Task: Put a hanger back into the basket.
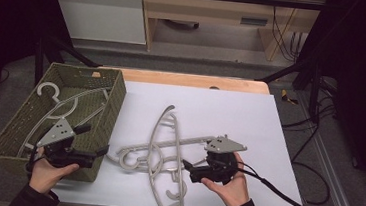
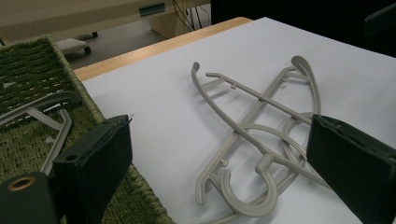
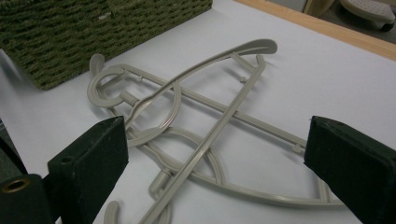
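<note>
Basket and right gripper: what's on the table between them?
In the high view, a pile of crossed grey hangers lies on the white sheet between the basket and the right gripper.

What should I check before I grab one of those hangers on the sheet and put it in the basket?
1. Right gripper jaws open, nothing held: ok.
2. Left gripper jaws open, nothing held: ok.
3. Hangers lying apart for a clean pick: not ok, they cross and overlap.
4. Basket has room: ok, hanger lies flat inside.
5. Hangers hooked together: cannot tell.
</note>
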